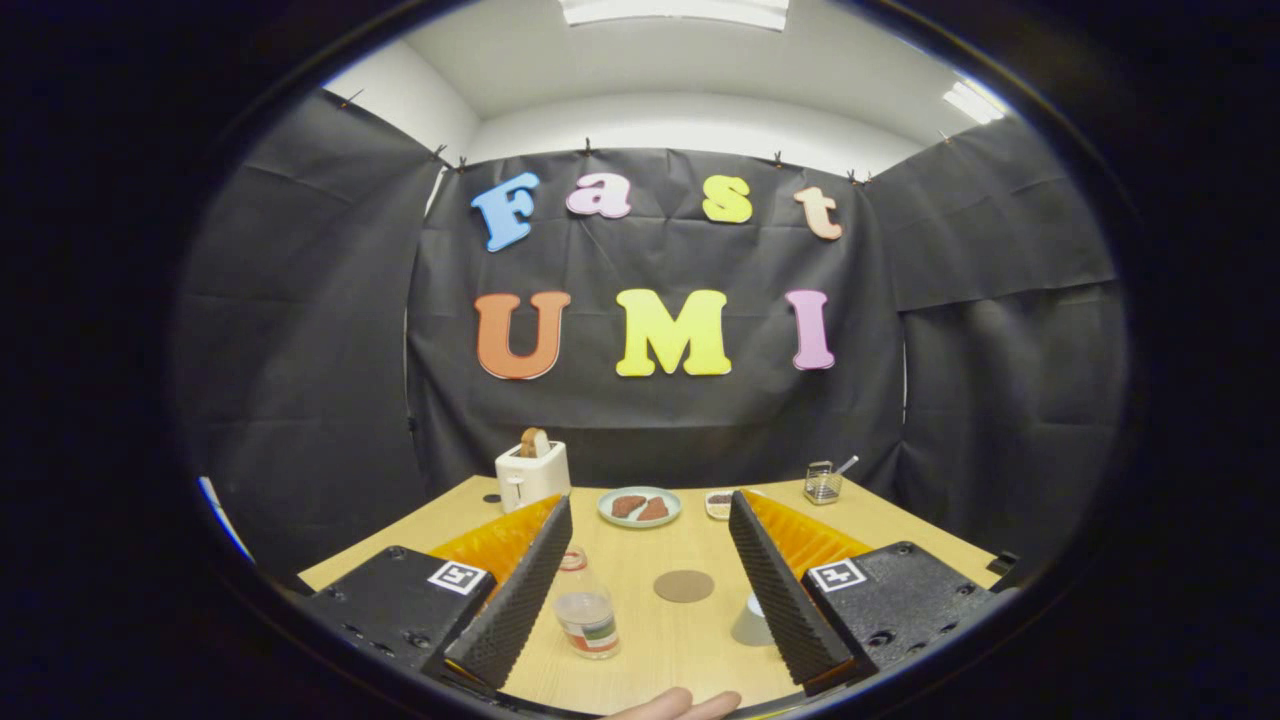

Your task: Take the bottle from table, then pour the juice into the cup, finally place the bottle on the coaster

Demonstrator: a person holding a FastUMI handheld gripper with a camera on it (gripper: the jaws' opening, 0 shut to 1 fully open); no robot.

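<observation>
A small clear bottle [583,603] with a label band and a pale cap stands upright on the wooden table [640,650], close beside the left finger's inner face. A round brown coaster [684,586] lies flat ahead, between the fingers. A grey-white cup [752,620] stands against the right finger, partly hidden by it. My gripper [650,505] is open, its fingers spread wide and pressing on nothing.
Beyond the fingers stand a white toaster [532,472] holding a slice of bread, a pale plate [639,506] with brown food, a small dish [718,503] and a clear container [823,483] with a utensil. A person's hand [675,705] shows at the table's near edge.
</observation>
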